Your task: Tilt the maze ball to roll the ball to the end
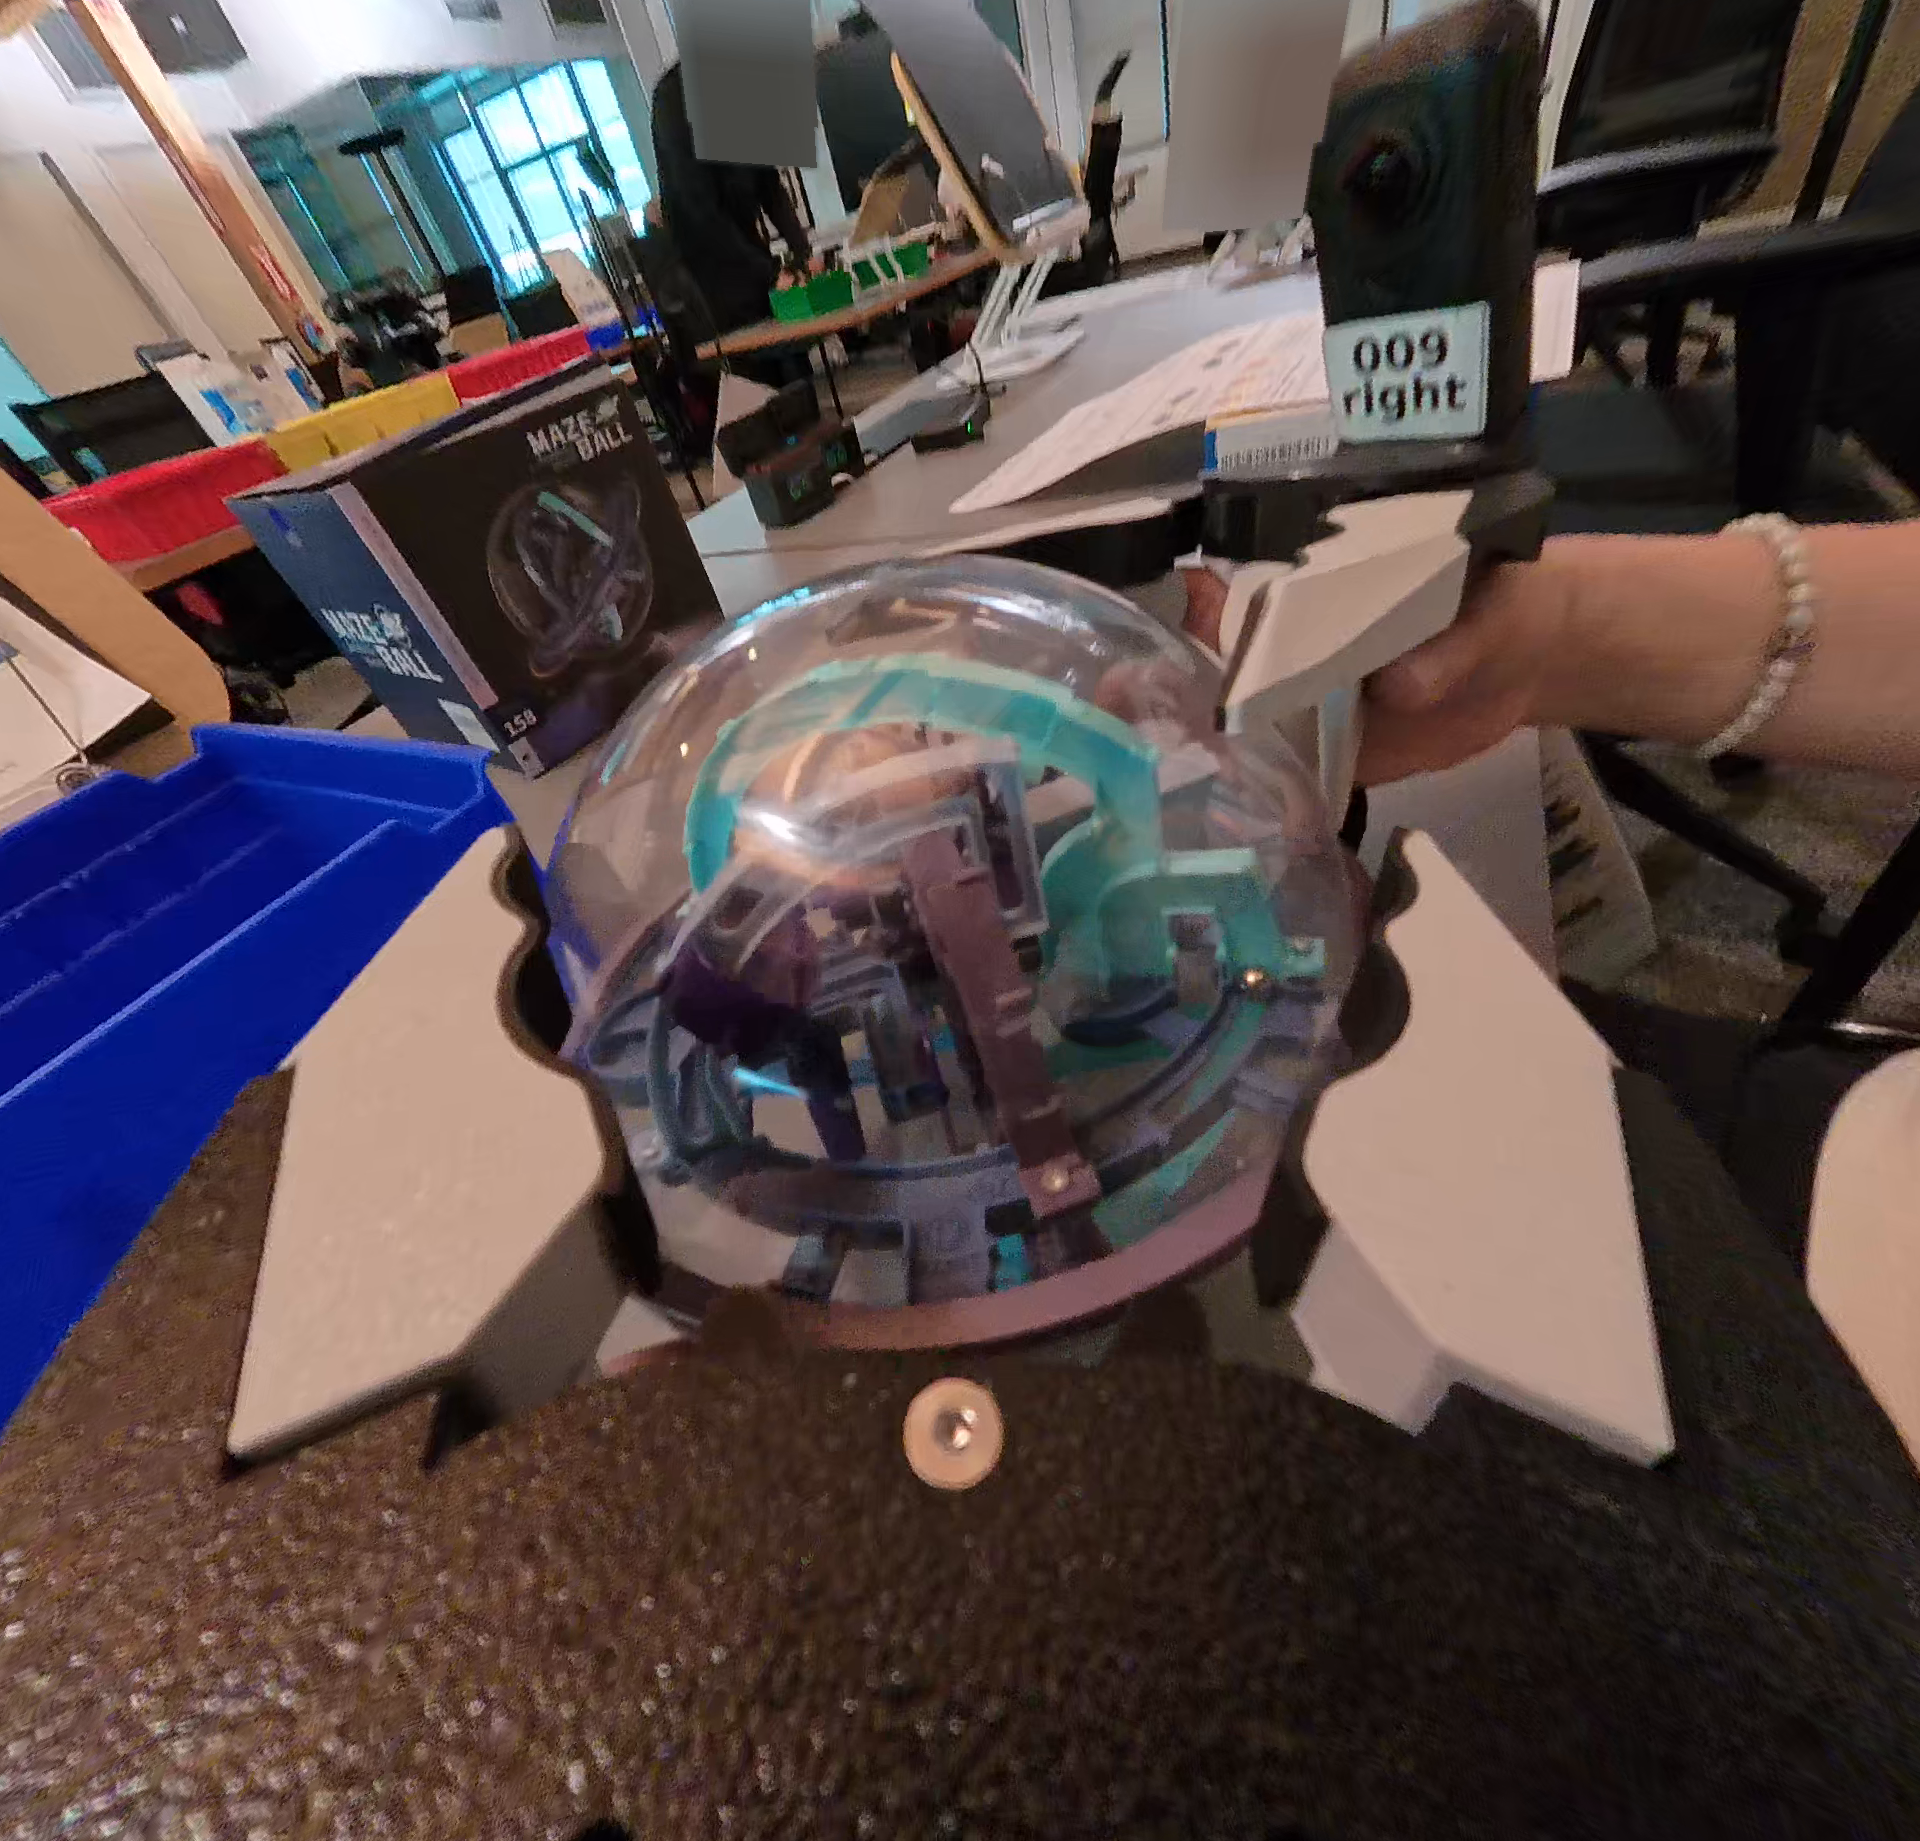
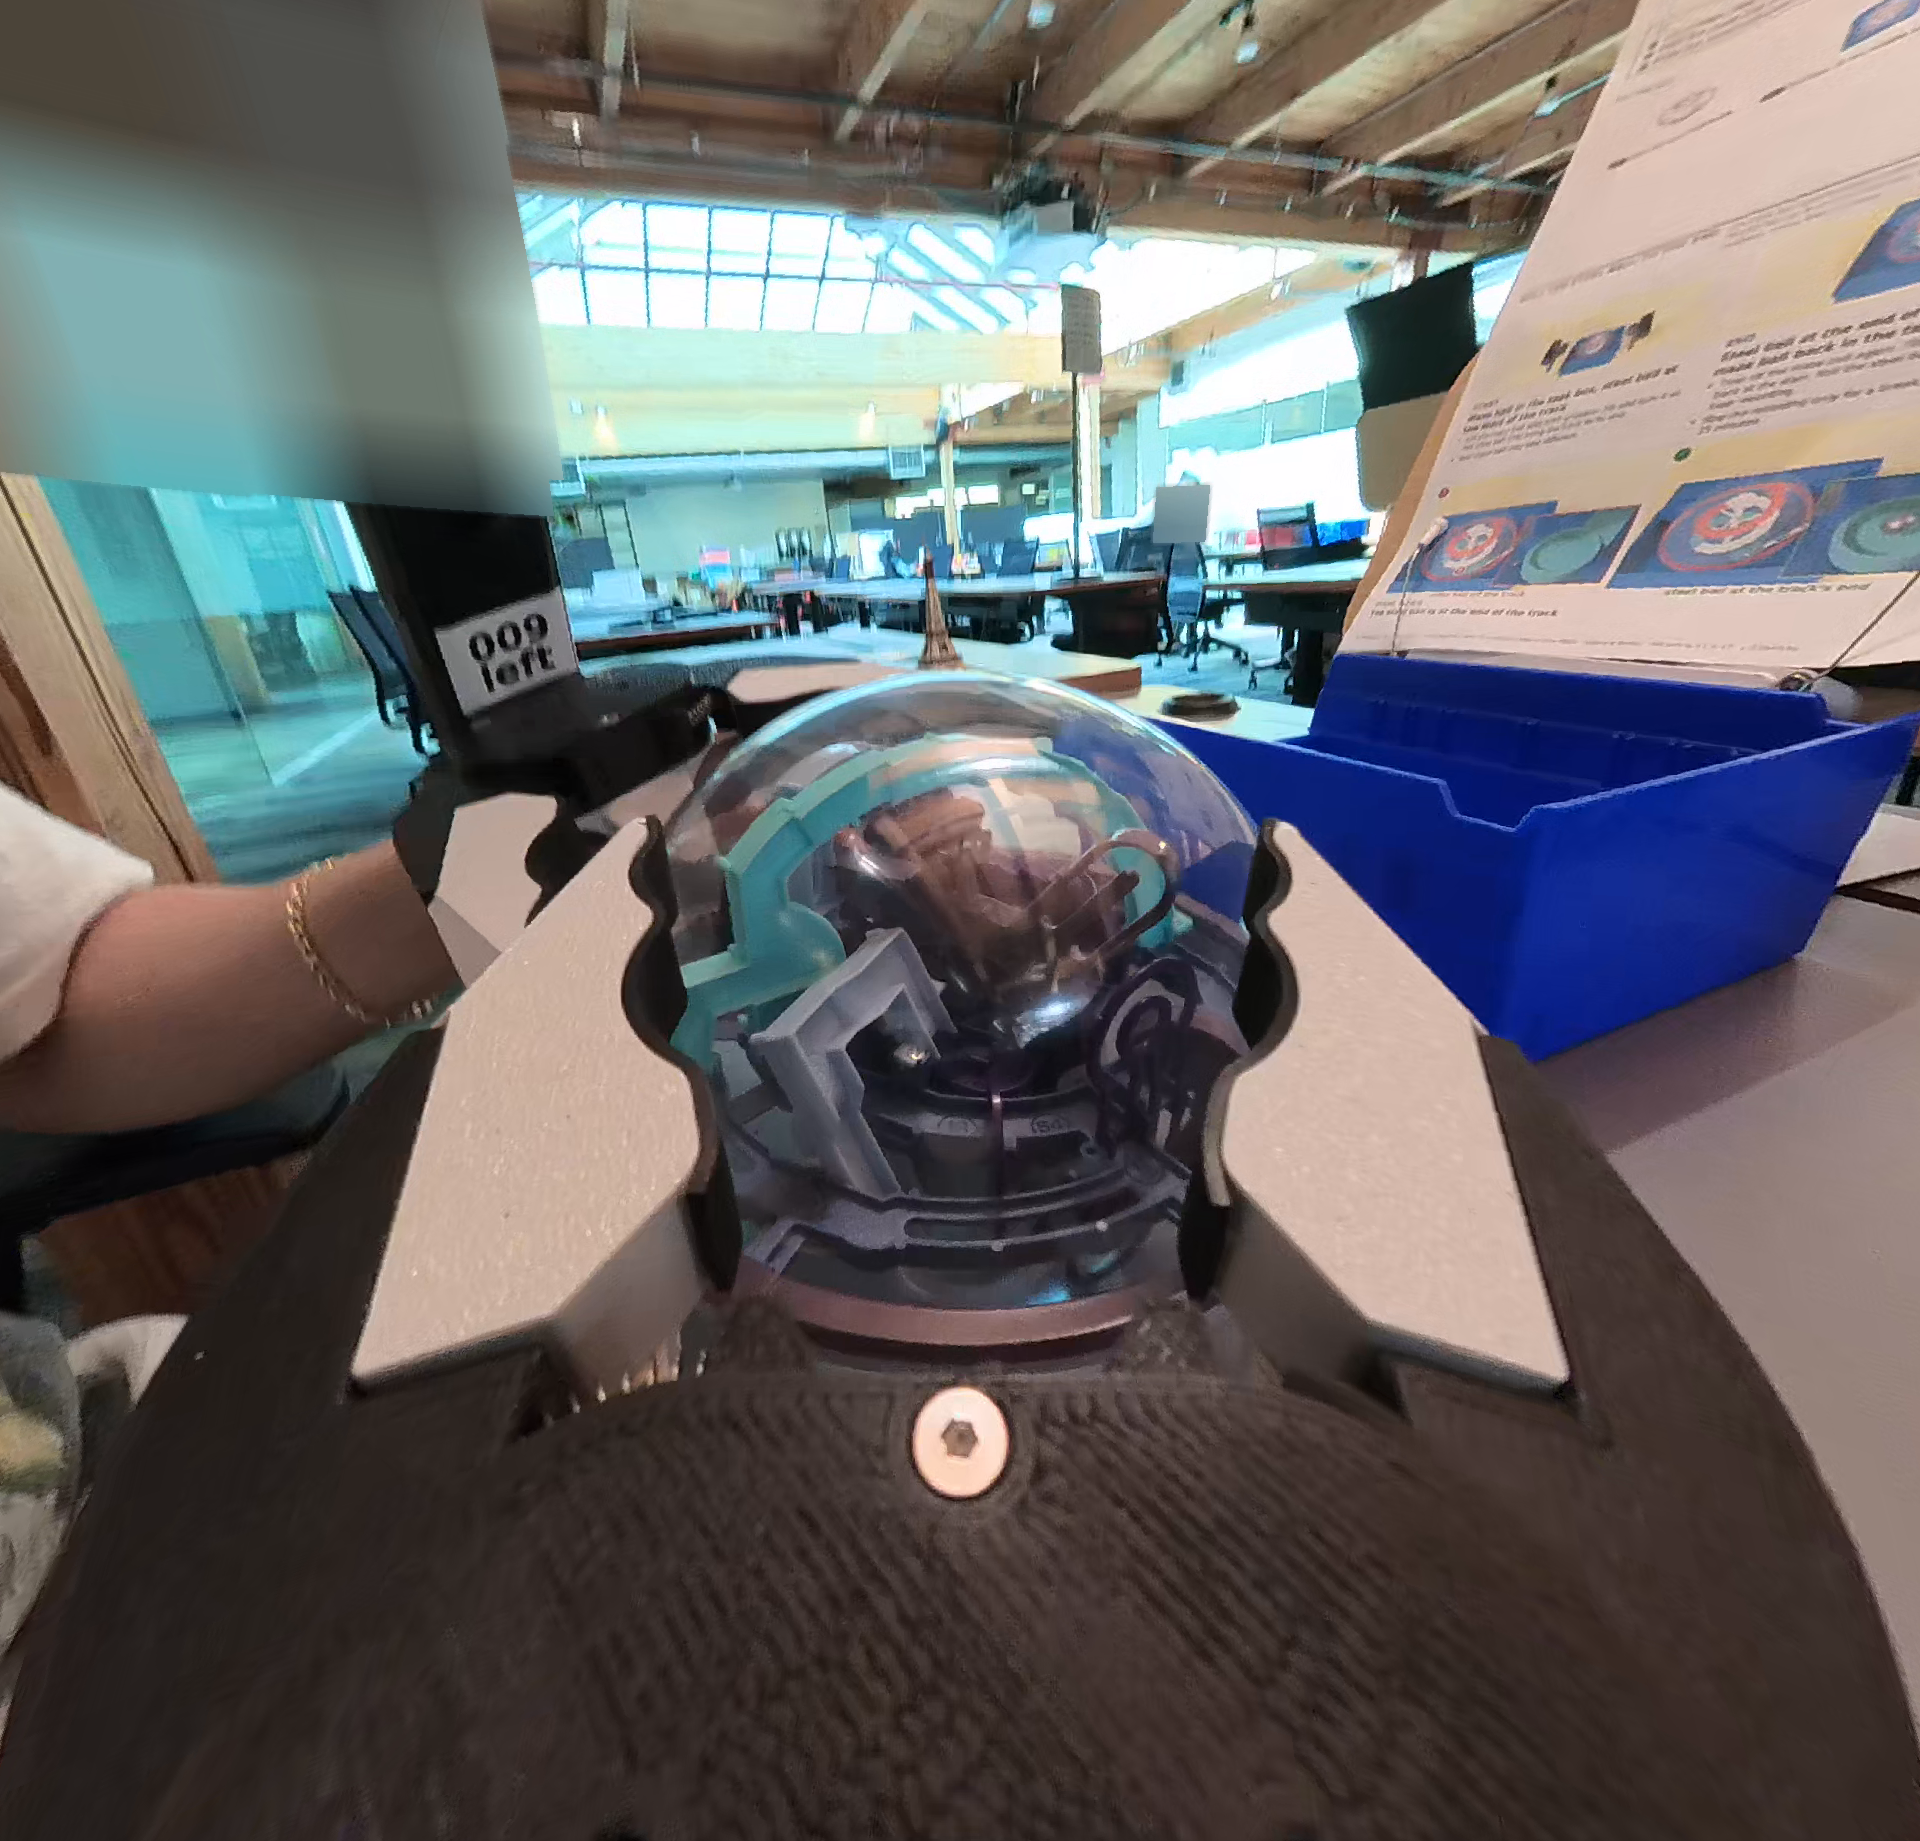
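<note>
From the left wrist view, the left gripper (image 1: 951, 970) has its grey fingers (image 1: 436, 1116) pinching the maze ball (image 1: 935, 960) from both sides, the clear sphere filling the centre of the frame and held up off the desk. A small steel ball (image 1: 1254, 982) sits on a grey curved track at about 3 o'clock inside the sphere, just under the teal arch. The right gripper (image 1: 1340, 638) meets the sphere at 1 o'clock, its far finger hidden here. A blue bin (image 1: 208, 908) lies at 9 o'clock and the toy's dark box (image 1: 488, 586) at 11 o'clock.

From the right wrist view, the right gripper (image 2: 951, 1022) is likewise pinching the maze ball (image 2: 956, 960), both pads pressed on its flanks. The steel ball (image 2: 914, 1056) glints near the centre, beside a grey channel. The left gripper (image 2: 540, 835) comes in at 9 o'clock; the blue bin (image 2: 1558, 856) stands at 3 o'clock with an instruction sheet (image 2: 1714, 337) propped above it.

The main risk is an abrupt tilt: the track looks narrow (and has low sides), so the ball could drop off it. Smooth plastic between hard pads may also slip if the two grippers twist unevenly.
</note>
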### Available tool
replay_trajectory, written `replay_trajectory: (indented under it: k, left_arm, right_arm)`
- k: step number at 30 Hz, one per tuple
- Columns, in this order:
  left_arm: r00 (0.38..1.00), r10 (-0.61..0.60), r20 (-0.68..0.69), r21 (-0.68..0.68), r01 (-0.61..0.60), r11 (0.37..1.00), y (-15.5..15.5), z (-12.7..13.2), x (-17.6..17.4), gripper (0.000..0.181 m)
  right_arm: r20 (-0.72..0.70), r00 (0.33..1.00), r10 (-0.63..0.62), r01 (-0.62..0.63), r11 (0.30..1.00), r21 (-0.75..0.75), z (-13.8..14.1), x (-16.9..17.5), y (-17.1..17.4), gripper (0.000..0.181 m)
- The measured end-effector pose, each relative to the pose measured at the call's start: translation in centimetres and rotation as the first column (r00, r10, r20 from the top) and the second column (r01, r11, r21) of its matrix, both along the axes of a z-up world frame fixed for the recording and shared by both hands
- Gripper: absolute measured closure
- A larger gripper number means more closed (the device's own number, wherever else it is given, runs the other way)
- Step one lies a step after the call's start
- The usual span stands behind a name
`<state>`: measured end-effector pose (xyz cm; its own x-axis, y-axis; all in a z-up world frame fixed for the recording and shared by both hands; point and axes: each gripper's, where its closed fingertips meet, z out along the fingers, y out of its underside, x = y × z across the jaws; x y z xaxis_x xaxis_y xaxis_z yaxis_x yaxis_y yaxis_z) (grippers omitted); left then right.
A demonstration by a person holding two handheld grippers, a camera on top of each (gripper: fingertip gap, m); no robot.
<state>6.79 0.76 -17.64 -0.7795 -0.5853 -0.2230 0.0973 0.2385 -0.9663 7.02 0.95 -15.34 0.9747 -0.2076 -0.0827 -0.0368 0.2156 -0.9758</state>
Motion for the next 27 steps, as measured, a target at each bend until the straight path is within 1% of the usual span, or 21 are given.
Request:
replay_trajectory:
  k: [2,6,8,11,13,15,17,20,22,25,27]
  left_arm:
    - [1.0,0.012,0.001,0.029,-0.012,0.999,0.1,-0.3,0.0,0.032]
    - [1.0,0.026,-0.015,0.039,-0.026,0.999,0.2,-0.5,0.2,0.031]
    - [1.0,0.029,-0.01,0.067,-0.028,0.997,0.3,-0.8,0.3,0.031]
    - [1.0,0.022,0.012,0.141,-0.024,0.99,0.4,-1.4,0.4,0.033]
    - [1.0,0.013,0.021,0.178,-0.017,0.984,0.3,-1.5,0.5,0.035]
    - [1.0,0.001,0.029,0.199,-0.007,0.98,0.0,-1.4,0.5,0.036]
    - [0.999,-0.009,0.037,0.2,0.001,0.98,-0.4,-1.1,0.5,0.038]
    - [0.999,-0.009,0.038,0.166,0.003,0.986,-1.1,-0.6,0.7,0.041]
    - [1.0,0.006,0.025,0.136,-0.01,0.991,-1.3,-0.5,1.1,0.039]
    - [0.999,0.033,-0.019,0.027,-0.033,0.999,-1.9,-0.1,1.3,0.038]
    - [0.998,0.033,-0.048,-0.03,-0.034,0.999,-2.4,-0.1,1.3,0.031]
  right_arm:
    - [0.019,1.0,0.006,-0.006,1.0,-0.023,-0.1,-0.2,0.0,0.072]
    - [0.049,0.999,0.013,-0.009,0.997,-0.082,-0.5,-0.3,0.1,0.07]
    - [0.12,0.992,0.031,-0.011,0.987,-0.161,-0.8,-0.5,0.0,0.068]
    - [0.253,0.964,0.085,0.002,0.945,-0.326,-1.2,-0.7,-0.4,0.065]
    - [0.328,0.936,0.126,0.019,0.915,-0.403,-0.8,-0.5,-0.4,0.061]
    - [0.372,0.91,0.182,0.012,0.885,-0.465,-0.2,-0.4,-0.1,0.057]
    - [0.374,0.895,0.242,-0.014,0.855,-0.519,0.0,-0.4,0.3,0.056]
    - [0.284,0.899,0.334,-0.105,0.793,-0.6,-1.3,-0.5,0.2,0.061]
    - [0.268,0.914,0.305,-0.097,0.805,-0.585,-1.5,0.1,0.0,0.056]
    - [0.246,0.945,0.218,-0.065,0.857,-0.51,-1.3,0.7,-0.7,0.056]
    - [0.232,0.96,0.154,-0.03,0.885,-0.464,-1.3,1.0,-1.3,0.056]
